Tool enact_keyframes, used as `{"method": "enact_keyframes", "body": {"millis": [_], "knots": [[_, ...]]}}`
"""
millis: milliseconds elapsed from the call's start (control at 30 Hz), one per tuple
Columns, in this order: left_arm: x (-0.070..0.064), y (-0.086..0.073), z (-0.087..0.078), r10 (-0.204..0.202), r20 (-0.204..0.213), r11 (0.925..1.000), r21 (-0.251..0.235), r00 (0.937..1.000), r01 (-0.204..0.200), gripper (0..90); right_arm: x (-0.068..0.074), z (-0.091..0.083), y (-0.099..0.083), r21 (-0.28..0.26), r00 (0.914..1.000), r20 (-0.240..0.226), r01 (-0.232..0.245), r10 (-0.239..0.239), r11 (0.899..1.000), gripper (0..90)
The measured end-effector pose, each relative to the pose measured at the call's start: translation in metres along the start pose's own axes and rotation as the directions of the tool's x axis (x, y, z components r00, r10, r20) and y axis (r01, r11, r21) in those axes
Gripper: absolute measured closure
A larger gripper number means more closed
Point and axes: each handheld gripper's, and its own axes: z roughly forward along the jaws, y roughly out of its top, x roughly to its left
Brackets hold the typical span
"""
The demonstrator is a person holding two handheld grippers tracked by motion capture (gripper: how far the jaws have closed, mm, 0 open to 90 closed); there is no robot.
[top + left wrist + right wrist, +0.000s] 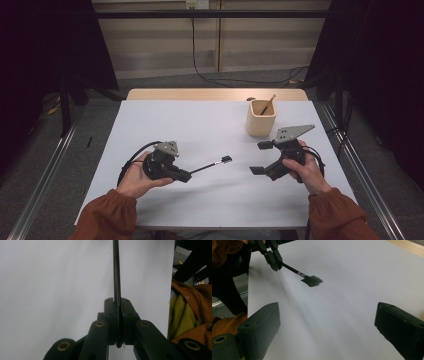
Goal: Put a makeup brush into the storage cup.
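Two grippers hover over the white table top (pixel 200 125), one in each hand. The left gripper (pixel 186 175) has its jaws pressed together on the handle of a thin black brush (pixel 210 164), which sticks out to the right with its flat dark head (pixel 312 280) low over the bare sheet near the table's middle; whether the head touches the sheet cannot be told. In the left gripper view the handle (pixel 116 277) runs straight up from between the closed jaws. The right gripper (pixel 261 157) holds nothing, its jaws spread wide and facing left toward the brush head, with open table between them. Behind the right gripper, near the far right corner, stands a pale wooden cup (pixel 261 118) with a stick (pixel 268 104) leaning in it, well apart from the brush. Nothing lies between the brush and the cup except the right gripper itself.
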Motion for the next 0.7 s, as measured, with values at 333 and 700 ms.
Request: {"method": "enact_keyframes", "body": {"millis": [333,700], "knots": [[0.000,-0.016,-0.007,-0.031,-0.008,0.9966,-0.076,0.9995,0.030,85.3,0.006,-0.006,-0.018,-0.047,0.9994,-0.002,-0.035,0.035,0.998,5.2],[-0.004,-0.014,-0.005,-0.028,0.002,0.9860,-0.164,0.9996,0.028,85.3,0.011,-0.017,-0.021,-0.144,0.9978,-0.027,-0.064,0.060,0.988,4.0]]}}
